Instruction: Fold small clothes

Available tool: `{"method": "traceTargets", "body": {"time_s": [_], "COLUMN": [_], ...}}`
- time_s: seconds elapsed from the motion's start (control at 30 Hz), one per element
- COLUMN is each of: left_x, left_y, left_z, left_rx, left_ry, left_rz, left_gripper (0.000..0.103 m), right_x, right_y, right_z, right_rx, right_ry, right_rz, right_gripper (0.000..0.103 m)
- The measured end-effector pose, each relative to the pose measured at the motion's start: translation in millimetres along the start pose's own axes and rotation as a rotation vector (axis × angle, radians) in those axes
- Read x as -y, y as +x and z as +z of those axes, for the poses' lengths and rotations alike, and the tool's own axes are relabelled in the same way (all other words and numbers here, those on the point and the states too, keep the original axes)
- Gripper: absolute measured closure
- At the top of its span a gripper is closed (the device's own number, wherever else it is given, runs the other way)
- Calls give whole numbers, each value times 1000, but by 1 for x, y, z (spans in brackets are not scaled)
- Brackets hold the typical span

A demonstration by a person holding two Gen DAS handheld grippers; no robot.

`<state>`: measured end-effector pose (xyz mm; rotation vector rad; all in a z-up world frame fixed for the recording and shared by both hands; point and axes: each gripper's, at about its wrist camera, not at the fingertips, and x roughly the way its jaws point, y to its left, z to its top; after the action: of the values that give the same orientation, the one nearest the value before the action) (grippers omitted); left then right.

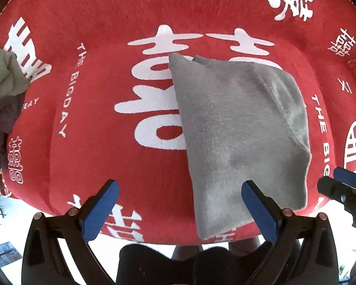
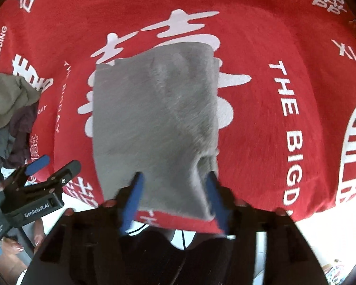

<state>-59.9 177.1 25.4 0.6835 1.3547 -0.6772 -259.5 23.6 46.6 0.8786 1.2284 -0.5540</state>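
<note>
A folded grey fleece garment lies flat on the red table cover, its near end reaching the table's front edge. My left gripper hovers over that near end, open, its right blue pad above the cloth and its left pad over bare red cover. In the right wrist view the same garment fills the middle. My right gripper is open, blurred, with the garment's near edge lying between and below its pads. Each gripper shows at the other view's edge: the right gripper, the left gripper.
A heap of unfolded clothes, olive, dark purple and grey, sits at the table's left side. The red cover with white lettering spreads far and right. The table's front edge runs just below the grippers, with pale floor beneath.
</note>
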Motion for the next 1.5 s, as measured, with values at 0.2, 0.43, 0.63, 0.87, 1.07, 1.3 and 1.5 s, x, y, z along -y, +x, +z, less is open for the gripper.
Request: {"method": "traceTargets", "body": {"time_s": [0.2, 0.43, 0.63, 0.87, 1.07, 1.3, 1.5], "left_x": [-3, -6, -8, -8, -7, -10, -12], "left_y": [-24, -40, -55, -70, -76, -79, -80], "left_z": [1, -1, -4, -4, -1, 3, 4], "left_rx": [0, -23, -26, -14, -4, 4, 1], "left_ry": [-3, -10, -5, 13, 20, 14, 14], "left_rz": [10, 9, 5, 12, 15, 12, 13], "left_gripper": [0, 0, 0, 0, 0, 0, 0], "right_x": [-22, -35, -41, -50, -52, -58, -61], "right_y": [-27, -48, -55, -65, -68, -70, -69], "right_z": [-8, -5, -4, -1, 2, 5, 5], "right_rx": [83, 111, 69, 58, 54, 53, 54], "right_ry": [-21, -43, -31, -40, -43, -70, -79], "right_rz": [-39, -102, -129, -207, -243, -276, -301], "right_gripper": [17, 17, 17, 17, 17, 17, 17]}}
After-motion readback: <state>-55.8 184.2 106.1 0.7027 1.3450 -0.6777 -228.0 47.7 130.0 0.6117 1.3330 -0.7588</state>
